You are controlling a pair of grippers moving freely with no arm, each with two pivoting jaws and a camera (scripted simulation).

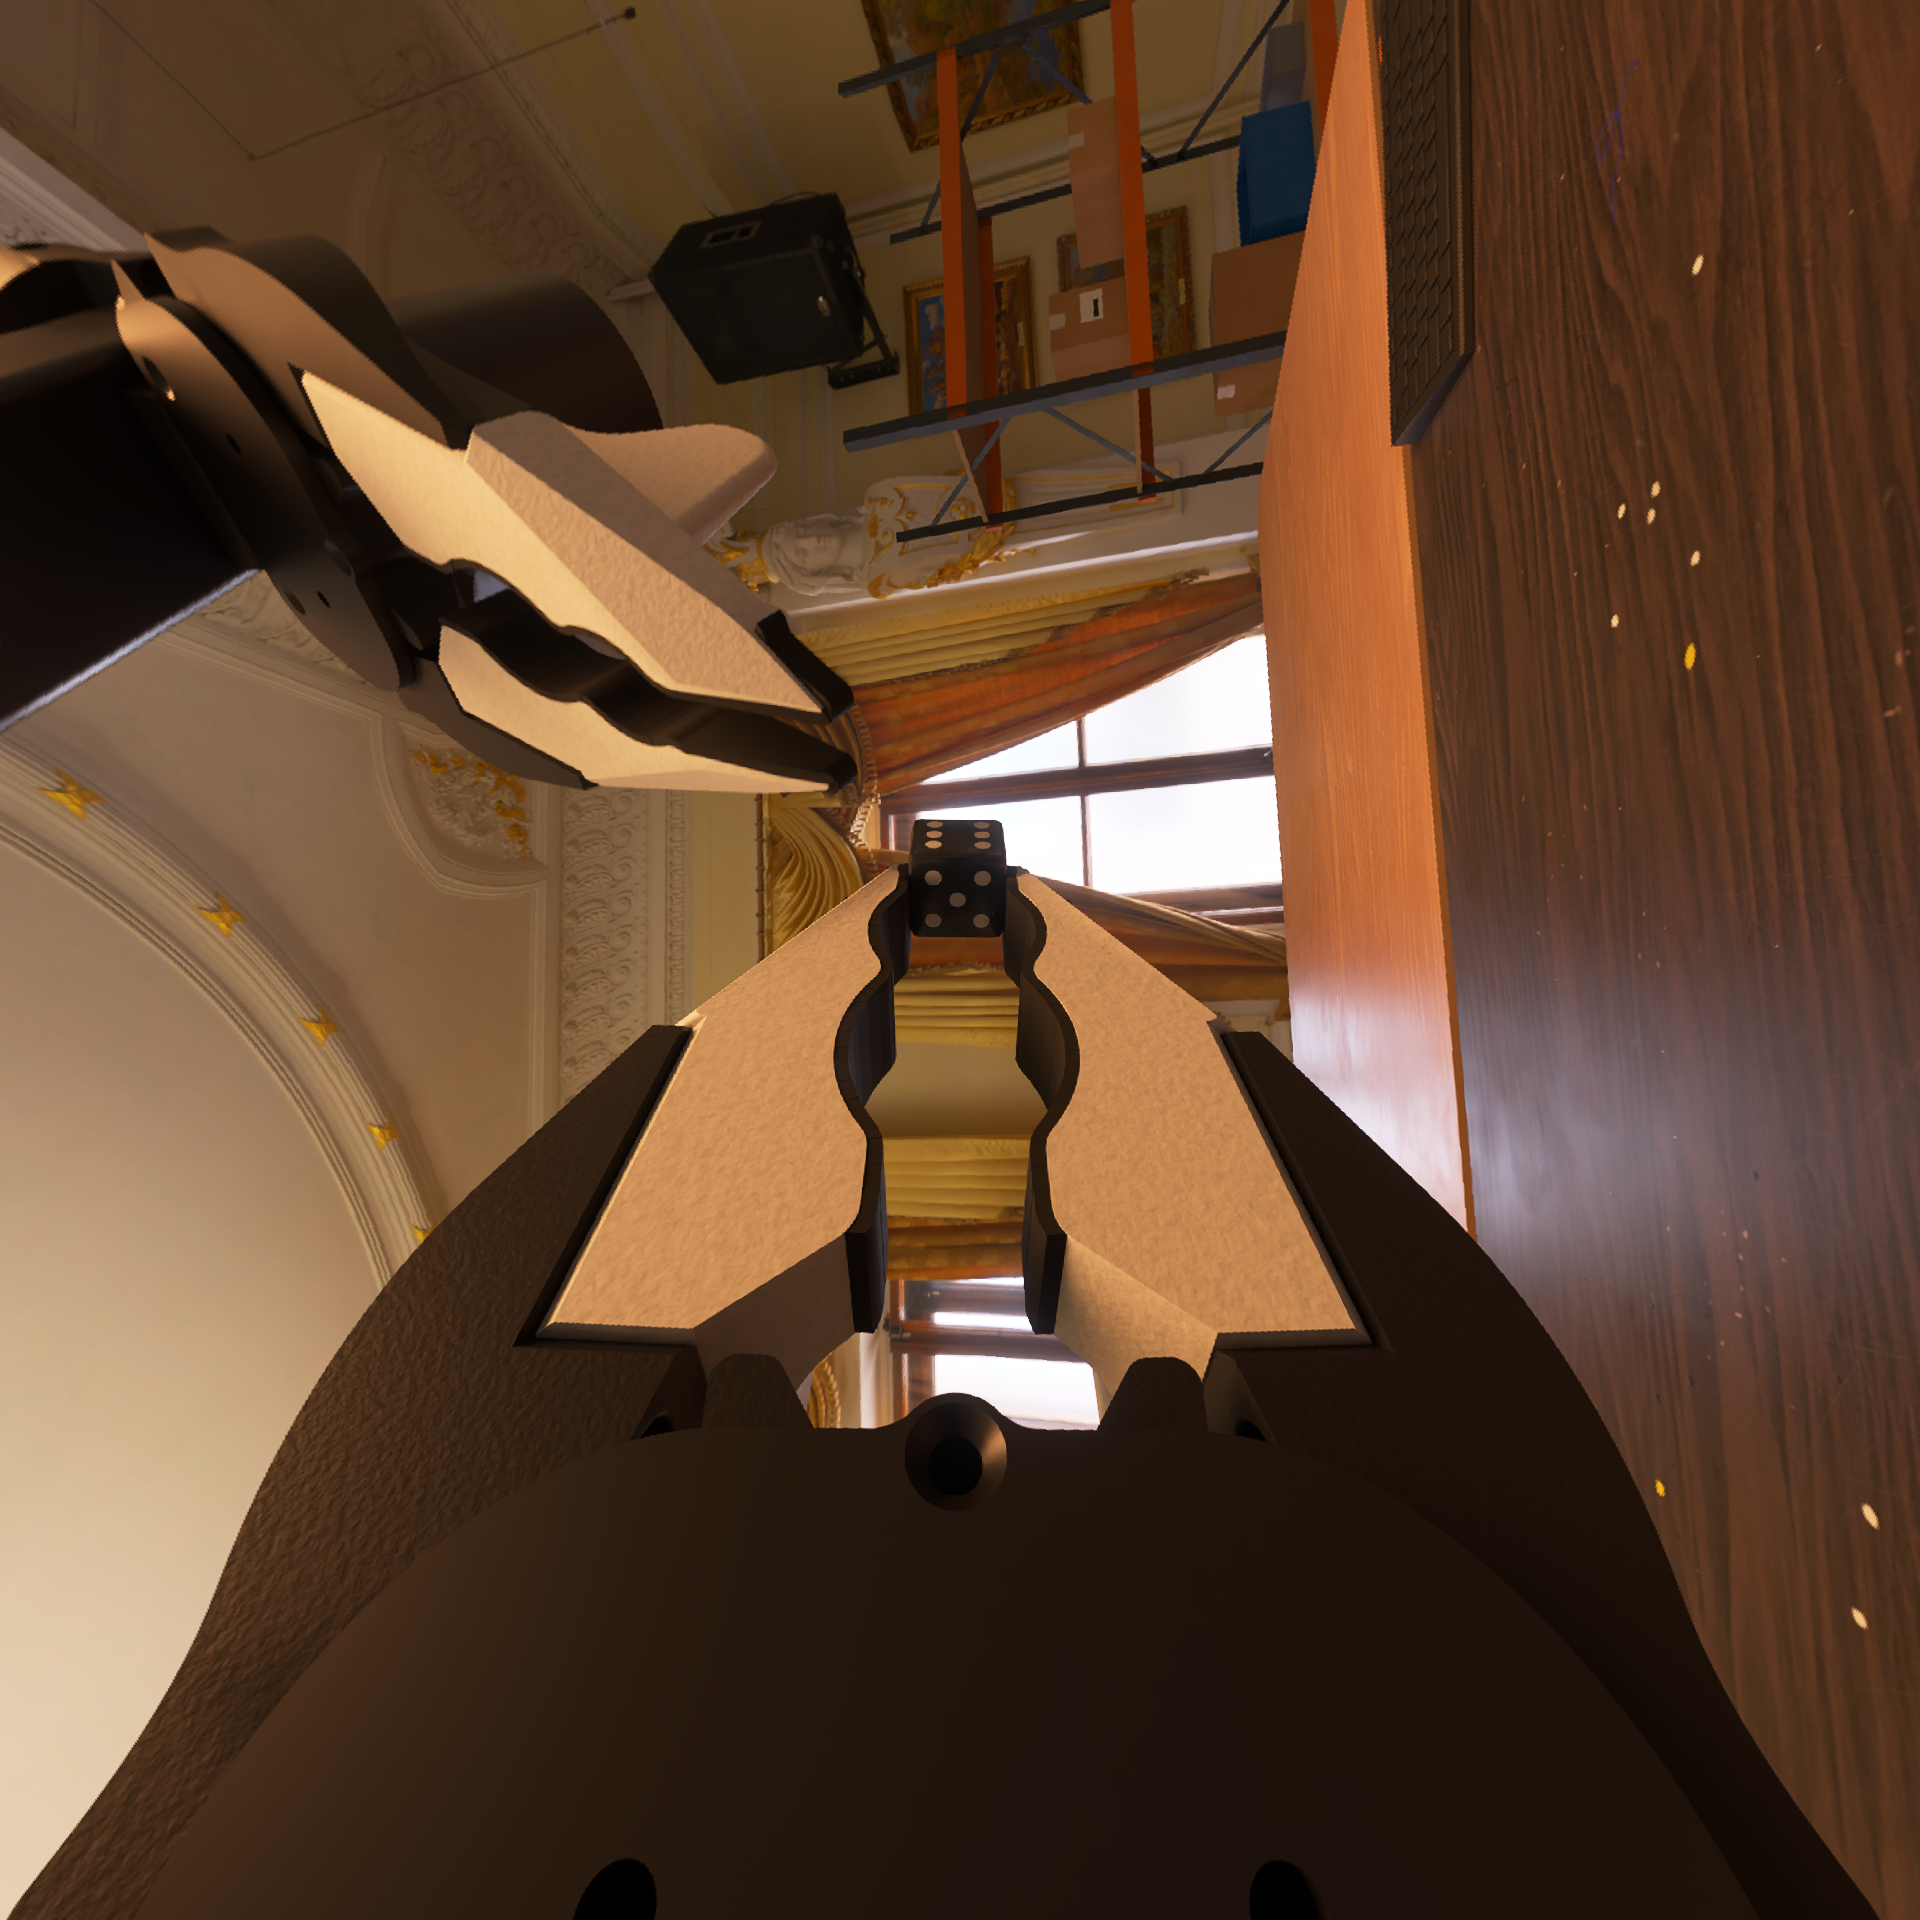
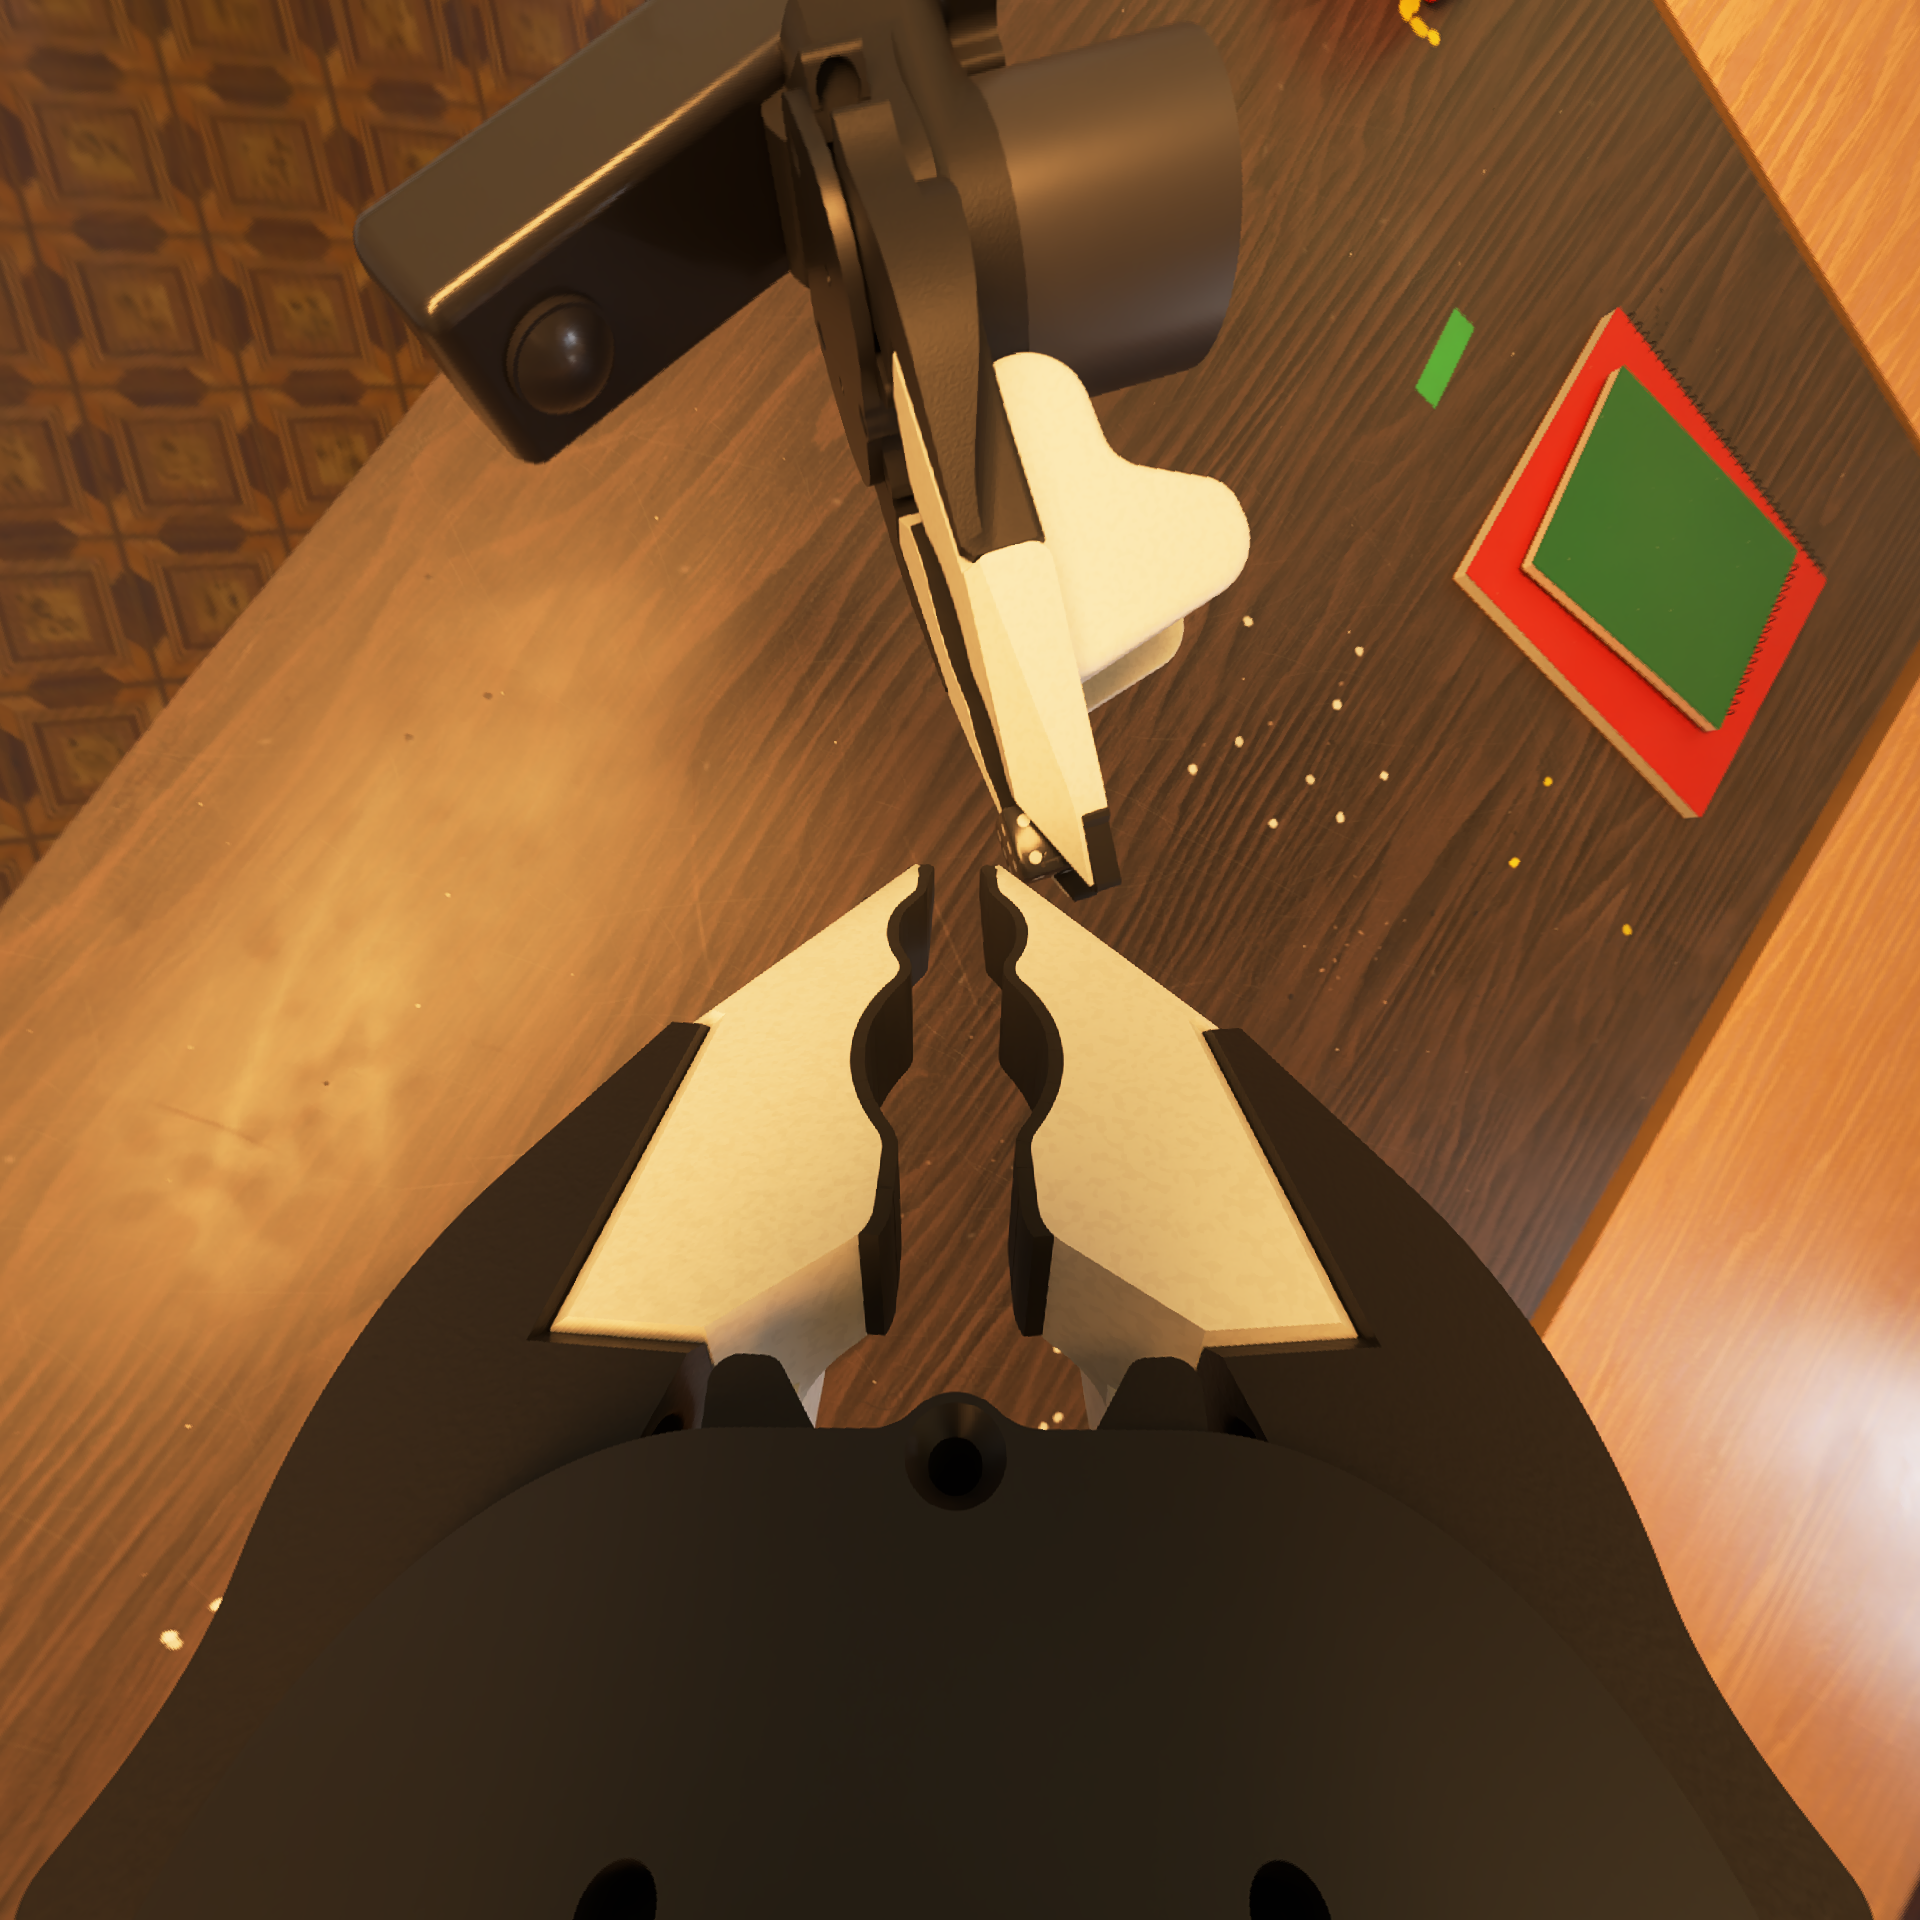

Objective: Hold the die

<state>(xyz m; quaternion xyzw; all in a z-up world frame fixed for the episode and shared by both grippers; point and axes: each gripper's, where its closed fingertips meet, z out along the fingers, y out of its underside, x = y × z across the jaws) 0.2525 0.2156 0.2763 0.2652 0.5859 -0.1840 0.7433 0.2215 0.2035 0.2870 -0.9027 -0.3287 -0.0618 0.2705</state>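
A black die (image 1: pixel 956 896) with white pips is pinched between the fingertips of my left gripper (image 1: pixel 956 883), held in the air away from the wooden table (image 1: pixel 1662 935). In the right wrist view the left gripper (image 2: pixel 1051 864) comes down from above, and the die (image 2: pixel 1024 842) shows as a dark corner at its tips. My right gripper (image 2: pixel 956 883) has its jaws almost together with a narrow gap and nothing between them. Its tips are just beside the left gripper's tips. It also shows in the left wrist view (image 1: pixel 844 743), up and to the left of the die.
A red board with a green square on it (image 2: pixel 1652 561) lies on the table (image 2: pixel 468 779) near its edge, with a small green strip (image 2: pixel 1444 358) beside it. Small pale specks are scattered on the wood. A dark flat keyboard-like thing (image 1: pixel 1429 208) lies on the table. A shelf rack (image 1: pixel 1091 312) stands far off.
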